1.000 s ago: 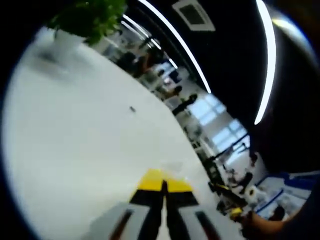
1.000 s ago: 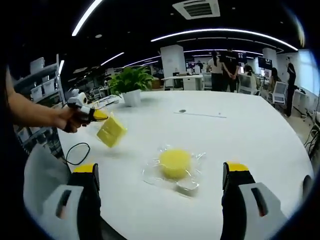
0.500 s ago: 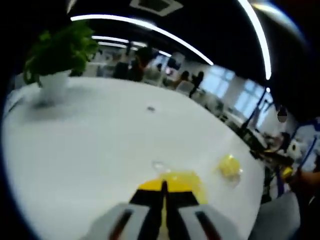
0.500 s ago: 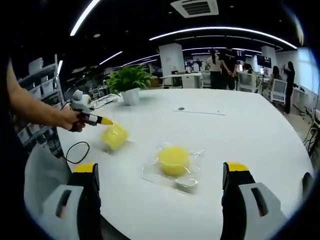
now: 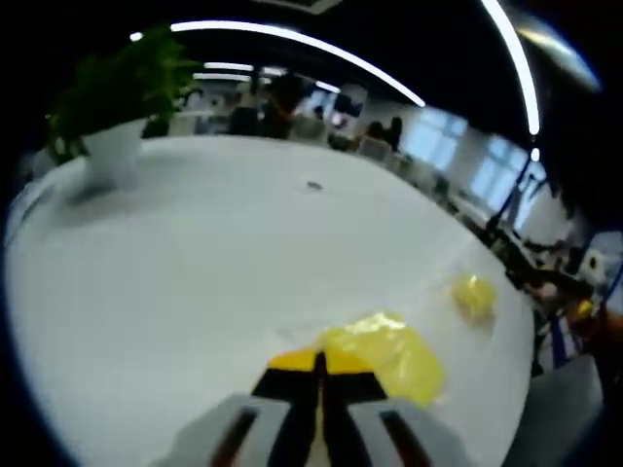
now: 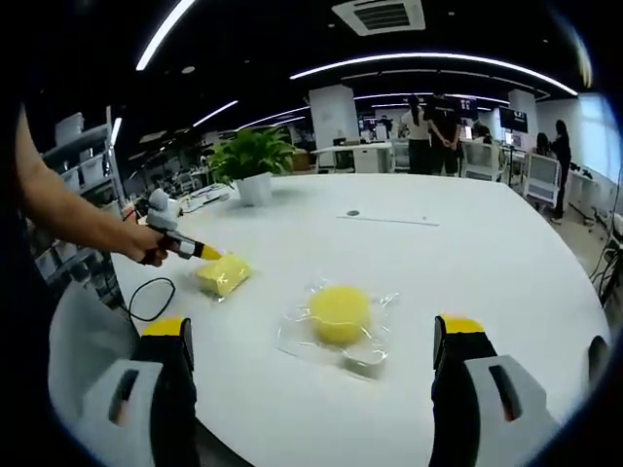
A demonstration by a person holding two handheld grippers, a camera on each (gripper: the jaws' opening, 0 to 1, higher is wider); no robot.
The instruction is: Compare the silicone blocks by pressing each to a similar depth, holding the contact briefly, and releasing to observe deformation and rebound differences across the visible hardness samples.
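A square yellow silicone block (image 6: 223, 276) in clear wrap lies on the white table (image 6: 467, 253) at the left. My left gripper (image 6: 207, 253), held by a hand, has its yellow tips at that block's edge. In the left gripper view its jaws (image 5: 318, 358) are pressed together, with the wrapped block (image 5: 384, 352) just beyond and right of the tips. A round yellow block (image 6: 340, 313) sits on a crinkled clear wrapper in the middle and appears small at the far right (image 5: 474, 295). My right gripper (image 6: 313, 326) is open wide in front of the round block and holds nothing.
A potted plant (image 6: 255, 161) stands at the back left of the table (image 5: 112, 97). A black cable (image 6: 151, 297) loops at the left edge. People (image 6: 433, 122) stand at desks beyond the far side. The table's curved edge runs along the right.
The left gripper has brought the square block down from the air onto the table and turned toward the round block. The right gripper has stayed put.
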